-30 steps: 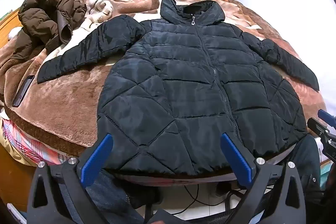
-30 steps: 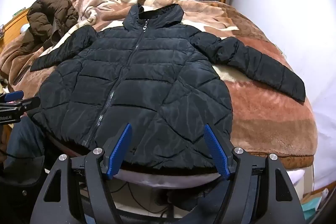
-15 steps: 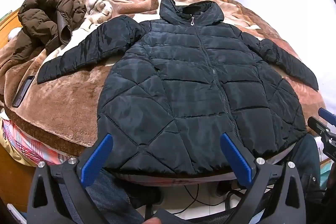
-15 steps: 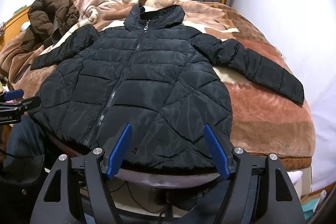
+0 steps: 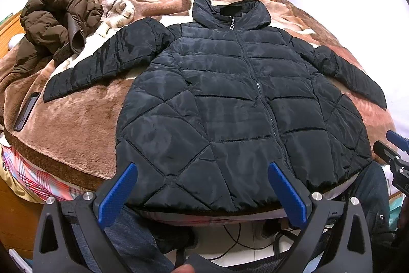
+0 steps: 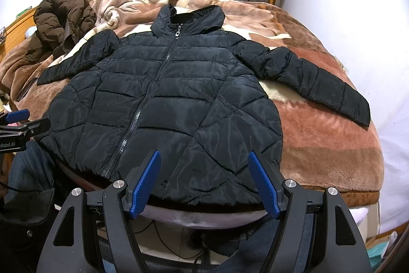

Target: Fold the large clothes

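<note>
Flat, black quilted jacket (image 5: 230, 104), zipped, sleeves spread; bed (image 5: 76, 124)

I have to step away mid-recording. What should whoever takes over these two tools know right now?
Left tool: open, empty, hovering at the hem of the black puffer jacket.
Right tool: open, empty, also at the hem.
Jacket: zipped, face up, spread flat on the brown blanket, both sleeves out to the sides.
Brown coat: heaped at the bed's far left.
Done: jacket laid out. Left: every fold.
</note>
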Tool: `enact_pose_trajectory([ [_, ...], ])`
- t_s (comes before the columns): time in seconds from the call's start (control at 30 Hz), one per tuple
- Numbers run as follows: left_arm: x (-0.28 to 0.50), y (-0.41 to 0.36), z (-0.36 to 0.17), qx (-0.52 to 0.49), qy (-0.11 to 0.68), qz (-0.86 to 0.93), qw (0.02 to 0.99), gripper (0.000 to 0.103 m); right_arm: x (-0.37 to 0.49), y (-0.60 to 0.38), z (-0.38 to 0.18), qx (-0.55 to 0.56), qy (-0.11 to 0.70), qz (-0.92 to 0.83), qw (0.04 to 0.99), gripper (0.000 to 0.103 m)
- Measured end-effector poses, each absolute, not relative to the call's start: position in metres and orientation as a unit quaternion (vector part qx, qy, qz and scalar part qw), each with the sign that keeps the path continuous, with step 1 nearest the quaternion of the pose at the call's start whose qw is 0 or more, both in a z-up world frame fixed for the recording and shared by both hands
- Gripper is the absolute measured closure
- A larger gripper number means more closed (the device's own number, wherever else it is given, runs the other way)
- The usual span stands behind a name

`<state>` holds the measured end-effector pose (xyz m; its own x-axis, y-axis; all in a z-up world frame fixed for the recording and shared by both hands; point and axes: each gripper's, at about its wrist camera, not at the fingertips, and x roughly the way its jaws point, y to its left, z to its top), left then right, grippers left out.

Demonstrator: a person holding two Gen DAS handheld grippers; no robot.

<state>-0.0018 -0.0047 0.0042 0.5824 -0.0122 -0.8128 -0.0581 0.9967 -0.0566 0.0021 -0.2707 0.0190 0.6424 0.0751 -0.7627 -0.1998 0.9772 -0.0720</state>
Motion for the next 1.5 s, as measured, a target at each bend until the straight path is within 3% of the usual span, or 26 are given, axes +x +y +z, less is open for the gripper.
enact_pose_trajectory([
  [1.5, -0.0039, -0.0130, -0.0052, -0.039, 0.461, 0.007, 0.887, 0.000, 0.0008, -0.2699, 0.0176, -0.075, 0.417, 0.077, 0.902, 0.032],
])
